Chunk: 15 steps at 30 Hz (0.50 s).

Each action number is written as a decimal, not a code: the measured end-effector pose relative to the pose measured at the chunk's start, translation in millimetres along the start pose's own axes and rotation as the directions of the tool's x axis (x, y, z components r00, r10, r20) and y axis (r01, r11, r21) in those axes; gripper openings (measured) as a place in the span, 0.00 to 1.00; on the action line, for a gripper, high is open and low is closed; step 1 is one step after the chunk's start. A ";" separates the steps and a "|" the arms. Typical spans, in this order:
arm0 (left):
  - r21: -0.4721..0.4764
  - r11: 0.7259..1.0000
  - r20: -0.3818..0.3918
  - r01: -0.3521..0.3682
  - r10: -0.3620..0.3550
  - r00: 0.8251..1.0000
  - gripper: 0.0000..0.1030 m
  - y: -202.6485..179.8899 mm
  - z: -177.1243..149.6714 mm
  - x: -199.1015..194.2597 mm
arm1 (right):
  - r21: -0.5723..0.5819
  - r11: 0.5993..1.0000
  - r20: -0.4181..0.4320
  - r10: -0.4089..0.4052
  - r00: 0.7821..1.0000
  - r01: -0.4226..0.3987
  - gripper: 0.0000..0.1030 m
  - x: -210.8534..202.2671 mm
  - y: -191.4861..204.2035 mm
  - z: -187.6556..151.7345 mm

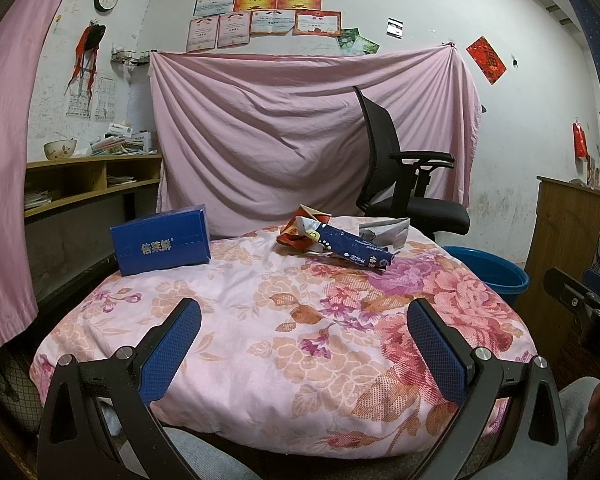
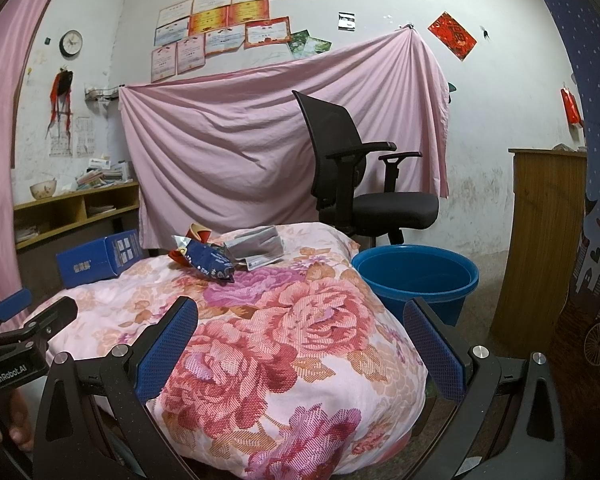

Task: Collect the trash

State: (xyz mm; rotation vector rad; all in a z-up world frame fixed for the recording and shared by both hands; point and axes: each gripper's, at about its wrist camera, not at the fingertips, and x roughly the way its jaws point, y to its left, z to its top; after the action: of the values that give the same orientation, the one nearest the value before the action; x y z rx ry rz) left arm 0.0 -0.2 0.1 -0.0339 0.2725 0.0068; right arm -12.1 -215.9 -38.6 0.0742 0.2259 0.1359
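A pile of trash lies at the far side of the flowered cloth (image 1: pixel 260 340): a dark blue snack wrapper (image 1: pixel 354 251), a red wrapper (image 1: pixel 300 232) and a silver bag (image 1: pixel 386 230). A blue box (image 1: pixel 162 245) stands at the far left. The same wrapper (image 2: pixel 210 261), silver bag (image 2: pixel 256 247) and box (image 2: pixel 96 262) show in the right wrist view. A blue bucket (image 2: pixel 416 276) stands on the floor to the right. My left gripper (image 1: pixel 304 332) is open and empty over the near cloth. My right gripper (image 2: pixel 300 332) is open and empty, well short of the trash.
A black office chair (image 2: pixel 352 184) stands behind the cloth-covered surface, before a hanging pink sheet (image 1: pixel 300 128). A wooden shelf (image 1: pixel 92 180) with a bowl and papers is at the left. A wooden cabinet (image 2: pixel 540 240) is at the right.
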 end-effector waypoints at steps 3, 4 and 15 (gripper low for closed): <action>0.000 1.000 0.000 -0.001 0.001 1.000 0.98 0.0 0.0 0.1 | 0.001 1.000 0.000 0.000 1.000 0.000 1.00 0.0 -0.2 -0.1; 0.000 1.000 0.000 0.000 0.000 1.000 0.98 0.0 0.0 0.1 | 0.001 1.000 0.000 0.000 1.000 0.000 1.00 0.0 -0.1 -0.1; 0.002 1.000 -0.002 -0.001 0.001 1.000 0.98 0.0 0.0 0.1 | 0.004 1.000 -0.001 0.001 1.000 -0.001 1.00 0.3 -1.2 0.2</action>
State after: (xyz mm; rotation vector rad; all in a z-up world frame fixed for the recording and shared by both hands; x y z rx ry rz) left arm 0.1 -0.1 0.1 -0.0321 0.2743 0.0075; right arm -11.6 -217.0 -38.7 0.0780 0.2270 0.1363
